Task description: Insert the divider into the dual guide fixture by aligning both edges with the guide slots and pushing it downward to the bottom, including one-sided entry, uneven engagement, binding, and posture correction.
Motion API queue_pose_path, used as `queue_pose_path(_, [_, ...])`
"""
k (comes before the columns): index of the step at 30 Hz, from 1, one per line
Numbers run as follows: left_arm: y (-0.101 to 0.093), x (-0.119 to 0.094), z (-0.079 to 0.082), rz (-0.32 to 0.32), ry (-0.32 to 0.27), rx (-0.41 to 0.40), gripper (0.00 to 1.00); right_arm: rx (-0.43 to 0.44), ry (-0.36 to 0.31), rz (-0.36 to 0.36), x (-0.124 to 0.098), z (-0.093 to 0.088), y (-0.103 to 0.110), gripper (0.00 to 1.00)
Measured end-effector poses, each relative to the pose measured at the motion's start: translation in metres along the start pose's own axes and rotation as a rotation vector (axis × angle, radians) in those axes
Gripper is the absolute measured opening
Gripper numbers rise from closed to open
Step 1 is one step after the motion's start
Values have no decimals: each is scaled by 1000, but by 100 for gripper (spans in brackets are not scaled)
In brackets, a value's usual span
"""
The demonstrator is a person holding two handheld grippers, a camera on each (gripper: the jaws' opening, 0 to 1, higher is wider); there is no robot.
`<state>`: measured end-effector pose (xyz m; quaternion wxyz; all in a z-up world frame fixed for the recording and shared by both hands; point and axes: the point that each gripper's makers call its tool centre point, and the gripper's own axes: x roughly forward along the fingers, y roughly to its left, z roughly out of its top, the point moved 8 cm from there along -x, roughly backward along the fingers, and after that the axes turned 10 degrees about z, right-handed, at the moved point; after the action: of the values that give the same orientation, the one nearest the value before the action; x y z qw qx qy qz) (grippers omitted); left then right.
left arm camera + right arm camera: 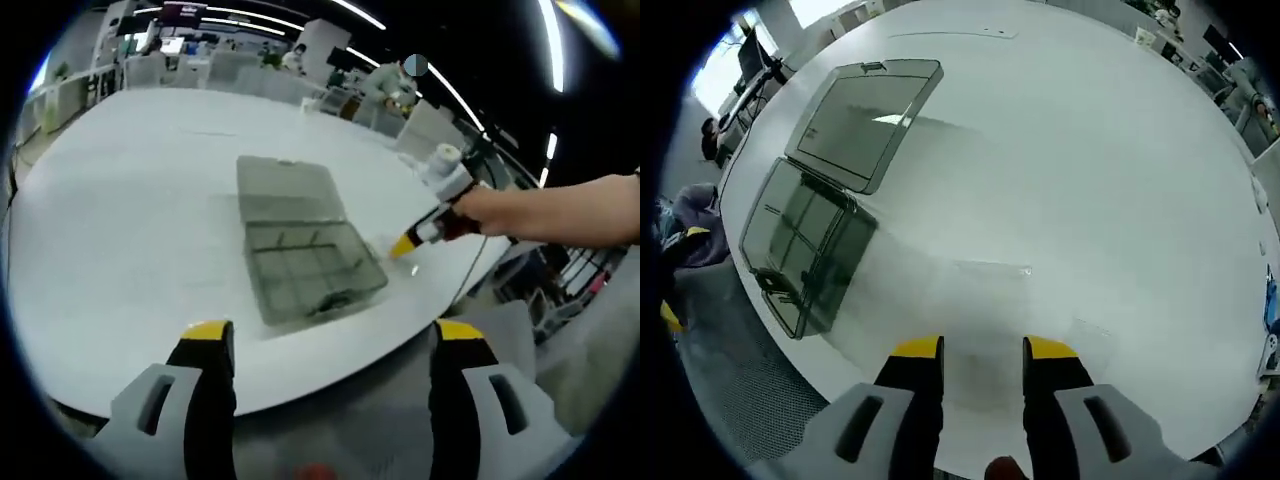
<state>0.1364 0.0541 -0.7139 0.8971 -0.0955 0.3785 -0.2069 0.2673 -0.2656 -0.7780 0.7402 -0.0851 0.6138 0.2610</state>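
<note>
Clear compartment box (300,245), lid open for access, is seen on white counter (120,220). Left claw (335,335) held wide, empty. Right claw (983,348) narrow, empty, approaching clear divider (990,268) just ahead.

My right gripper (982,350) hangs over the white desk (1090,170), its yellow-tipped jaws a narrow gap apart with nothing between them. Just ahead of the tips a thin clear sheet, the divider (985,285), lies flat on the desk, its outline faint. Off to the left sits the smoky clear box (805,250) with inner partitions near the desk's edge, its lid (862,120) swung open and lying flat beyond it. The box is well apart from my jaws.
</note>
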Motion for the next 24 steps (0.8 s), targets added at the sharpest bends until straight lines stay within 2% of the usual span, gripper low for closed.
queue_pose_path(3, [-2,1,0,-7,0,3,75,-17,-13,9,-1,3,0,26])
queue_pose_path(7, [-4,2,3,-24,-5,5,73,-56,-29,16,-12,1,12,26])
queue_pose_path(10, [-4,4,7,-41,-12,-10,72,-86,-45,22,-16,6,11,26])
queue_pose_path(17, [-7,10,11,-80,-18,-41,68,-168,-80,36,-34,14,26,26])
queue_pose_path(24, [-10,15,12,-122,-22,-69,60,-263,-108,43,-53,15,55,26])
